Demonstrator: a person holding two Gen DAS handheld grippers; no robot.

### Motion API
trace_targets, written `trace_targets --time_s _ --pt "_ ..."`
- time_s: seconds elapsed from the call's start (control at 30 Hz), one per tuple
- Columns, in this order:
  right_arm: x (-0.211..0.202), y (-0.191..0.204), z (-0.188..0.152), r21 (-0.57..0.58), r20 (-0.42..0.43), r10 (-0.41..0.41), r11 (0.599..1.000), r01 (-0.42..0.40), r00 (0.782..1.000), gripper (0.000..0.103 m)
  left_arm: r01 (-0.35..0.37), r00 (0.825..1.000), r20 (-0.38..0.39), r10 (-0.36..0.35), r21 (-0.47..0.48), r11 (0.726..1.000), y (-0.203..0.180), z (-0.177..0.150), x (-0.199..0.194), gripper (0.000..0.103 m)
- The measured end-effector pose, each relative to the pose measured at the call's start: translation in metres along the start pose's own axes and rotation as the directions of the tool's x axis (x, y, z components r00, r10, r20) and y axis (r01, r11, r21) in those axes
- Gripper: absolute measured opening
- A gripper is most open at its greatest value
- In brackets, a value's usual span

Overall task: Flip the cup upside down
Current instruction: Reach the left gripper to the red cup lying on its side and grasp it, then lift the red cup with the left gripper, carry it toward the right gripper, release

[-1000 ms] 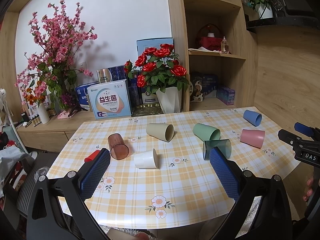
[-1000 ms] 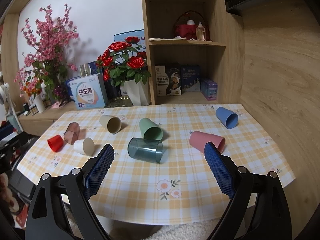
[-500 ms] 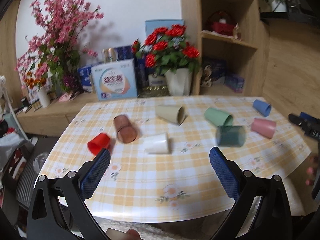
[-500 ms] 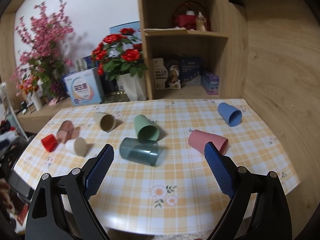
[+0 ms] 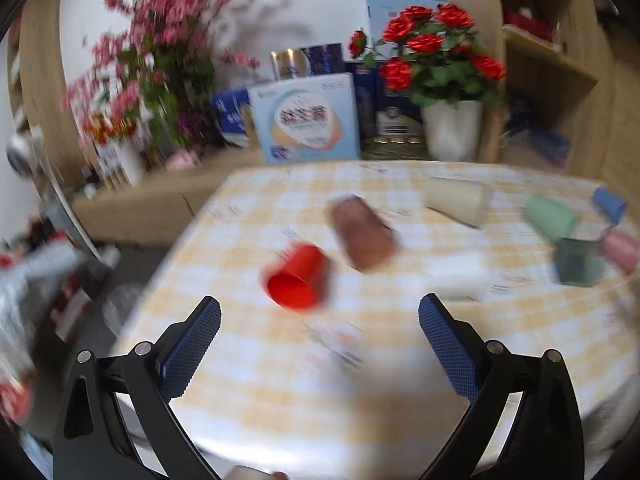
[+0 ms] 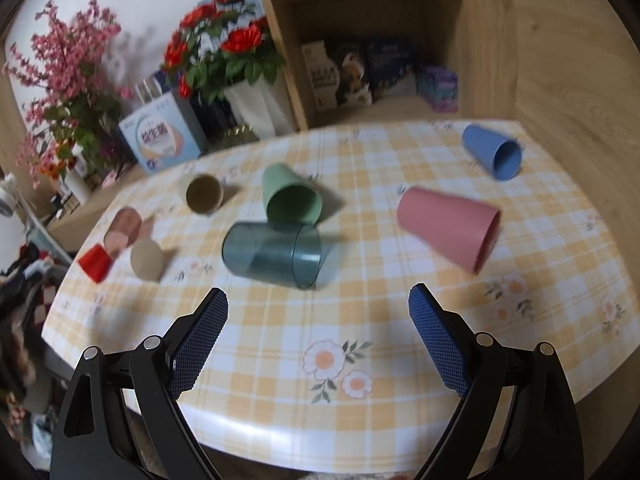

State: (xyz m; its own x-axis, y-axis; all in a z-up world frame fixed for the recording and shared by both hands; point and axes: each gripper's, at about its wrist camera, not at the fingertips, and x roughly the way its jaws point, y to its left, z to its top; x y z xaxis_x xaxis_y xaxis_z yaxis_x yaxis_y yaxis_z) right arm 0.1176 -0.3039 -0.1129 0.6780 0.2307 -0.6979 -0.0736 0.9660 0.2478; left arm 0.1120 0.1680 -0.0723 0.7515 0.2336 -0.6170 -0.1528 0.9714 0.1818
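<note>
Hovering over the near edge of the yellow-and-white checked tablecloth [image 6: 360, 320], the right gripper [image 6: 318, 312] is holding its blue-padded jaws spread wide, gripping nothing and touching nothing. The left gripper [image 5: 319, 322] is likewise standing wide apart and empty above the same cloth.

Cups, all lying on their sides:
- Translucent dark teal plastic cup [image 6: 272, 255], lying just ahead of the right gripper, mouth facing right, touching or nearly touching the next item.
- Sage green cup [image 6: 290, 199], lying directly behind the teal one, mouth toward the camera.
- Pink cup [image 6: 450, 227], lying ahead and to the right, mouth toward the lower right.
- Blue cup [image 6: 492, 151], lying near the far right edge of the table.
- Beige cup [image 6: 202, 194], lying behind and left, mouth toward the camera.
- Cream cup [image 6: 147, 259], translucent brown cup [image 6: 123, 229] and small red cup [image 6: 95, 263], clustering near the left edge.

In the left wrist view the red cup [image 5: 297, 282] is lying just ahead of the open jaws, mouth toward the camera, with the brown cup [image 5: 362, 237] right behind it.

Surroundings: a white vase of red roses [image 6: 224, 56], a pale blue printed box [image 6: 160, 138] and a wooden shelf unit [image 6: 376, 36] are standing behind the table.

Legibility: the left wrist view is blurring heavily; the cream cup there is barely making out as a pale smear.
</note>
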Motion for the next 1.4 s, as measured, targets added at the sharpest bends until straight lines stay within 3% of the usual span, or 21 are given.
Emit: trace_targets --time_s 0.07,0.13,0.3,0.4,0.53,0.6,0.77,0.87,0.97,1.03,1.1,1.13,1.23,1.4 --pt "0.008 -0.002 -0.001 0.03 -0.031 0.037 0.999 -0.036 0.999 0.089 -0.018 0.999 -0.04 0.02 0.036 0.999 0.012 0.014 0.023 0.089" --pt "0.015 -0.004 -0.001 0.05 -0.042 0.036 0.998 -0.034 0.998 0.089 0.026 0.995 -0.099 -0.023 0.028 0.999 0.03 0.03 0.052 0.078" --pt "0.024 -0.008 0.001 0.068 -0.057 0.026 0.997 -0.022 0.998 0.089 0.124 0.977 -0.169 -0.127 -0.026 0.992 0.05 0.058 0.096 0.078" --pt "0.029 -0.012 0.005 0.079 -0.071 0.021 0.997 -0.015 0.997 0.089 0.116 0.968 -0.222 -0.114 -0.004 0.993 0.047 0.06 0.121 0.077" --pt "0.033 -0.016 0.009 0.087 -0.079 0.015 0.996 -0.008 0.997 0.089 0.129 0.967 -0.224 -0.121 0.022 0.991 0.042 0.058 0.143 0.077" --pt "0.036 -0.016 0.011 0.085 -0.081 0.01 0.996 -0.003 0.997 0.089 0.163 0.955 -0.256 -0.15 0.031 0.986 0.038 0.054 0.155 0.077" --pt "0.039 -0.017 0.019 0.091 -0.068 0.013 0.996 -0.006 0.998 0.089 0.209 0.904 -0.371 -0.214 -0.053 0.976 0.042 0.036 0.187 0.077" --pt "0.04 -0.016 0.022 0.088 -0.062 0.013 0.996 -0.007 0.998 0.089 0.229 0.881 -0.409 -0.24 -0.077 0.97 0.043 0.027 0.197 0.077" --pt "0.044 -0.016 0.021 0.091 -0.073 0.016 0.996 -0.01 0.997 0.089 0.24 0.872 -0.419 -0.255 -0.089 0.967 0.043 0.026 0.2 0.075" --pt "0.047 -0.016 0.019 0.102 -0.083 0.023 0.995 -0.014 0.996 0.089 0.248 0.86 -0.437 -0.264 -0.095 0.964 0.041 0.024 0.203 0.066" --pt "0.047 -0.017 0.017 0.114 -0.085 0.032 0.993 -0.022 0.996 0.089 0.235 0.836 -0.484 -0.259 -0.112 0.966 0.038 0.019 0.21 0.057" --pt "0.047 -0.017 0.017 0.116 -0.083 0.034 0.993 -0.024 0.996 0.089 0.222 0.832 -0.491 -0.259 -0.134 0.966 0.039 0.017 0.211 0.057" --pt "0.044 -0.017 0.016 0.122 -0.074 0.036 0.992 -0.027 0.997 0.089 0.218 0.825 -0.477 -0.303 -0.225 0.949 0.044 0.013 0.209 0.056" --pt "0.038 -0.022 0.017 0.135 -0.053 0.045 0.99 -0.038 0.998 0.089 0.183 0.839 -0.443 -0.316 -0.316 0.931 0.055 0.003 0.184 0.056"
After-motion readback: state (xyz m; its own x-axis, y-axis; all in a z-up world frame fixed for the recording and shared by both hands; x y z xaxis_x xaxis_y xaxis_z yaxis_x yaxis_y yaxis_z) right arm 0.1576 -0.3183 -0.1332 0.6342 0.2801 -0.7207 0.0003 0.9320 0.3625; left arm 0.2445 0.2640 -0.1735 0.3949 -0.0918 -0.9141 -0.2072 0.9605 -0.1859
